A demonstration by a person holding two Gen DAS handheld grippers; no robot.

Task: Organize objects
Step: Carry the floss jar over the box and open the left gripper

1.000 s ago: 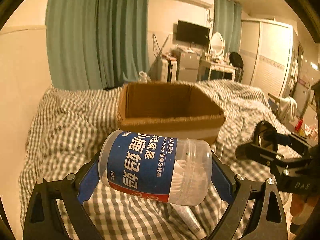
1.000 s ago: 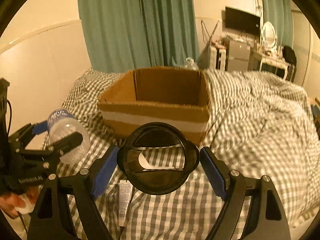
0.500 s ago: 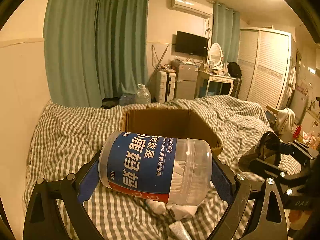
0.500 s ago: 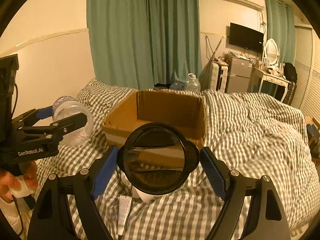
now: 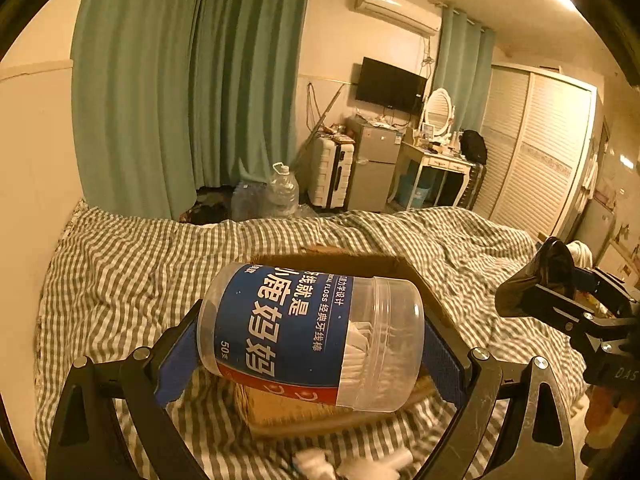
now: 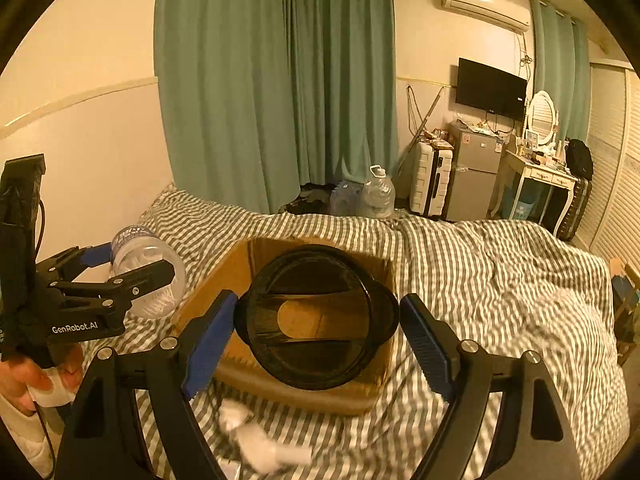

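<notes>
Left tongs (image 5: 310, 338) pinch a clear floss-pick jar (image 5: 312, 336) with a blue label, held on its side above the near edge of the cardboard box (image 5: 280, 404). Right tongs (image 6: 316, 328) clamp a round black container (image 6: 316, 316), its open mouth facing the camera, in front of the same box (image 6: 240, 264). Both items hang over the checked bed cover (image 6: 500, 280); blurred white items (image 6: 260, 444) lie below.
</notes>
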